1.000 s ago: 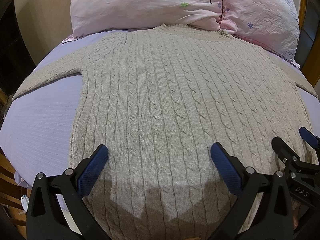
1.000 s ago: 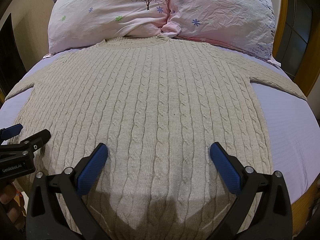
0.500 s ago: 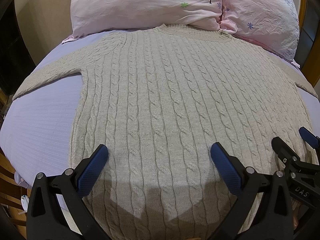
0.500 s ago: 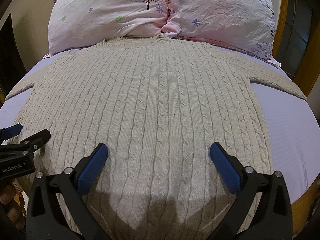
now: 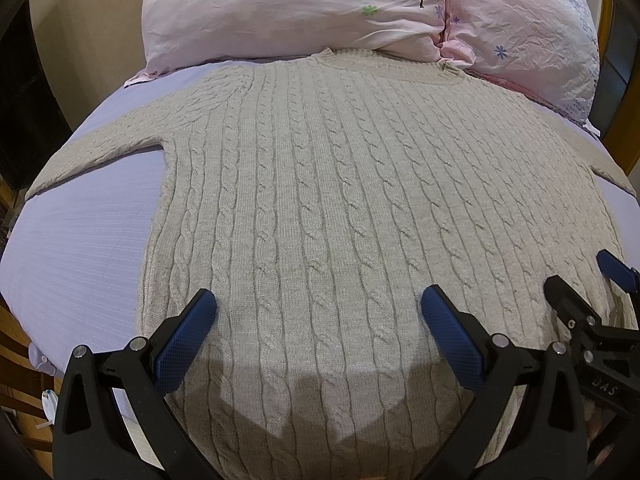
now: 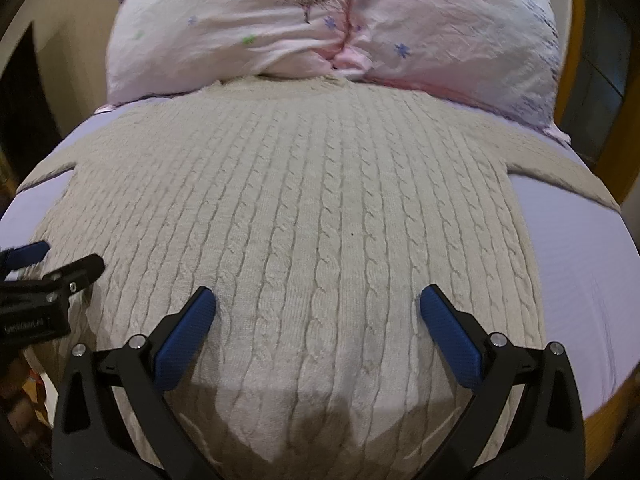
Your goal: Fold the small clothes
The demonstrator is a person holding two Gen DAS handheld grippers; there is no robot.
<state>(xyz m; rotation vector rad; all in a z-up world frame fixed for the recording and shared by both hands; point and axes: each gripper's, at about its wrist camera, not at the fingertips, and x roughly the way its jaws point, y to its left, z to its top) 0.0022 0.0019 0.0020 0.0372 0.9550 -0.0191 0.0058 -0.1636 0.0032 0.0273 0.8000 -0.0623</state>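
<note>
Left wrist view. Beige cable-knit sweater [image 5: 320, 208] lies flat, front up, on the lavender bed sheet [image 5: 80, 256]. Left tongs [image 5: 318, 312]: blue-padded fingers spread wide, holding nothing, poised over the lower left part of the sweater body just above the hem. Knit fills the whole gap between the pads; contact with the fabric cannot be told. Right tongs [image 5: 584, 276] enter at the right edge, over the lower right part of the sweater; only partly in frame. Sweater's long axis runs hem-to-collar, away from the camera: hem nearest, ribbed collar at the far end touching the two pink flower-print pillows [image 5: 296, 8]. Left sleeve stretches out sideways toward the left bed edge. Bare sheet lies between the sleeve and the left side seam. Wooden floor [image 5: 16, 364] shows past the bed edge at lower left.

Right wrist view (slightly blurred). Right tongs [image 6: 318, 306]: fingers wide apart, empty, above the lower right part of the sweater [image 6: 304, 216], knit spanning between the pads. Left tongs [image 6: 56, 258] reach in from the left edge over the lower left body, their two tips apart. Collar points away, up against the pillows [image 6: 320, 28]. Right sleeve extends sideways toward the right bed edge. A broad strip of bare sheet [image 6: 576, 272] runs beside the right side seam. Wooden bed frame [image 6: 576, 40] rises at the far right, near the pillows.
</note>
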